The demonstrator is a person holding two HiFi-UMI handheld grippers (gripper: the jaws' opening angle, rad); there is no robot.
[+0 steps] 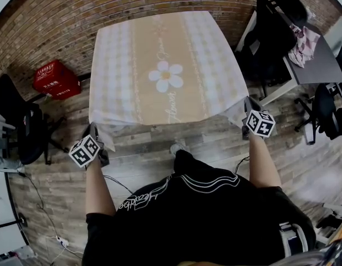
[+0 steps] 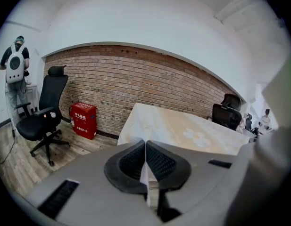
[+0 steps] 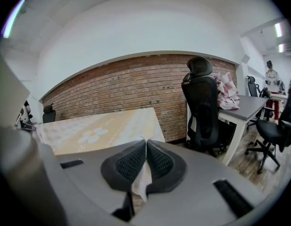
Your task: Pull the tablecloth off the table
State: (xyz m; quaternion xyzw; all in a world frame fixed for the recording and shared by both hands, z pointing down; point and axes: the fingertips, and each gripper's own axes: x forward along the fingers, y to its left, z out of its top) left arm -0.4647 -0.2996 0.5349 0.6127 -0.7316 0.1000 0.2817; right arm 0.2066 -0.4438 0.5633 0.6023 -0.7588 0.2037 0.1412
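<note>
Tablecloth (image 1: pixel 166 65) covers the table so fully that none of its top shows, and from the head view my jaw tips are hard to make out against the drooping near corners. On the left, my left gripper (image 2: pixel 145 145) is closed tight on the near left corner, a thin fold pinched between the pads and hanging just below them, with the rest spread flat ahead. On the right, my right gripper (image 3: pixel 145 144) is clamped the same way on the near right corner.
</note>
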